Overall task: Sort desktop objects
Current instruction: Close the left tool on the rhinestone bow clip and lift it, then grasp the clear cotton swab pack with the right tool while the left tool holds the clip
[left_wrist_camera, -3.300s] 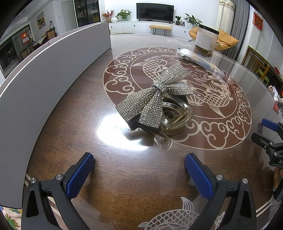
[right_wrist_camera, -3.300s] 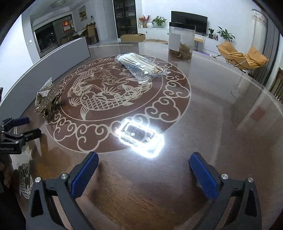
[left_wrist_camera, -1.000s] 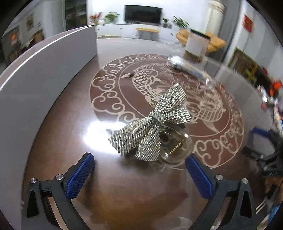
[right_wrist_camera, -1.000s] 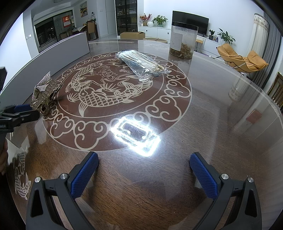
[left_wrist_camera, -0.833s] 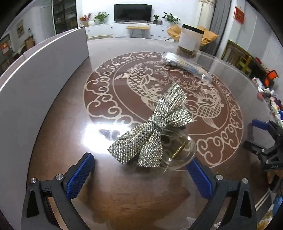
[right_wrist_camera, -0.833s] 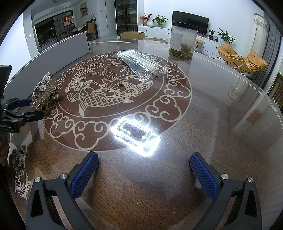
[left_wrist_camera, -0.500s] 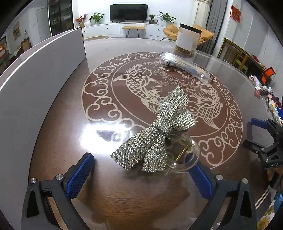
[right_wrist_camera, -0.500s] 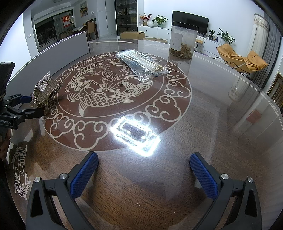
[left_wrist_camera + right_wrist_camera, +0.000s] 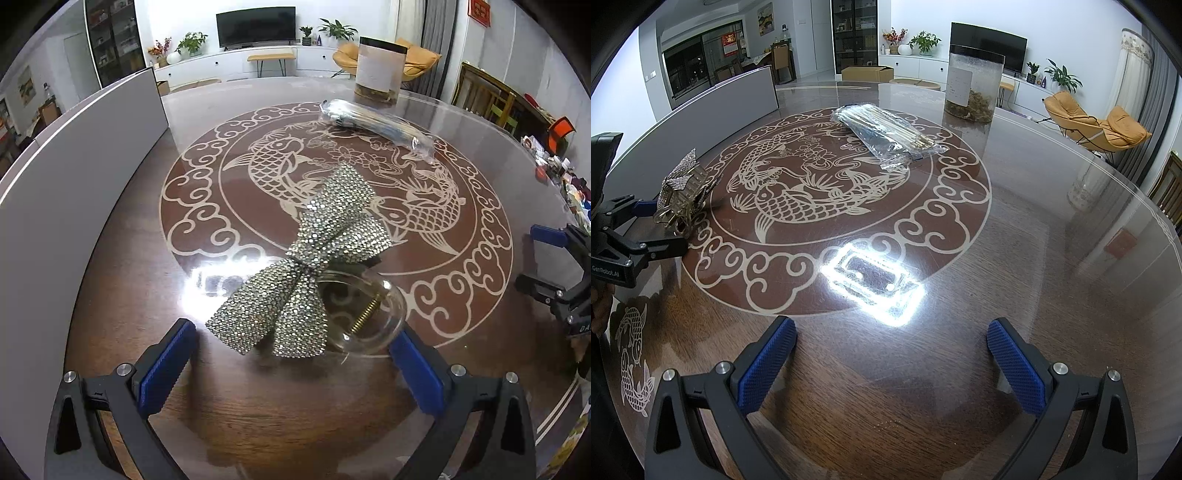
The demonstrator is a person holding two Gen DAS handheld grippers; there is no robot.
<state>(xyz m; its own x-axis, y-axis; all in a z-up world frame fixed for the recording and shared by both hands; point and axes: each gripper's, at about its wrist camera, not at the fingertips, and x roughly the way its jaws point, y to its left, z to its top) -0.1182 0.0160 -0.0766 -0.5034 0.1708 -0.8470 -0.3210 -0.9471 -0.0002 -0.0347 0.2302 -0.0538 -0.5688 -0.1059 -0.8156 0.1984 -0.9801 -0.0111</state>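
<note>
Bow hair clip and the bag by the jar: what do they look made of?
Bow hair clip: bow faced with silvery rhinestones, glinting in rows; claw looks like clear plastic with a brass-coloured spring. Bag: thin, clear, crinkled plastic film holding pale, probably wooden sticks.

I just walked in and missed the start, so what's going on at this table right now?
A person holding a gripper in each hand is sorting things on a glass-topped table. The left gripper is open and brackets a rhinestone bow hair clip, its fingers on either side without closing on it. The right gripper is open and empty over bare table. Farther back lie a plastic bag of wooden sticks and a clear jar, both untouched.
</note>
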